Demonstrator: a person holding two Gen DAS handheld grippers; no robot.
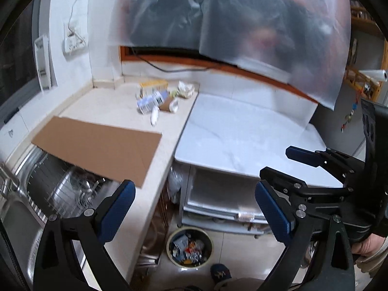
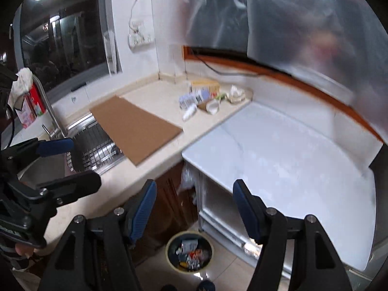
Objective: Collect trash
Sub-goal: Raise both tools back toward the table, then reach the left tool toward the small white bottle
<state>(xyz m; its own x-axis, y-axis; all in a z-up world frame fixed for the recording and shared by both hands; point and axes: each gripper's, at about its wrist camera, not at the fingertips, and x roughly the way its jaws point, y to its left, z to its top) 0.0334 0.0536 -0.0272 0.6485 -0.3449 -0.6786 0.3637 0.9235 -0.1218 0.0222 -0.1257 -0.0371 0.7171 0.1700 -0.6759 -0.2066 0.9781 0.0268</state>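
A heap of trash [image 1: 160, 98] [image 2: 206, 95] lies at the back of the beige counter: a yellow box, blue-white cartons, a paper cup, a white bottle and crumpled paper. A round bin [image 1: 189, 246] [image 2: 189, 252] holding wrappers stands on the floor below. My left gripper [image 1: 194, 208] hangs open above the counter edge and bin, nothing between its blue pads. My right gripper [image 2: 194, 208] is open too, empty, over the bin. Each gripper also shows at the side of the other's view: the right gripper [image 1: 278, 162] and the left gripper [image 2: 80, 162].
A brown cardboard sheet [image 1: 97, 148] [image 2: 135, 128] lies half over the steel sink [image 1: 48, 194] [image 2: 97, 150]. A white table top [image 1: 242, 135] [image 2: 291, 160] adjoins the counter. A faucet and a red carton [image 2: 36, 101] stand at the left. A shoe [image 1: 219, 272] is by the bin.
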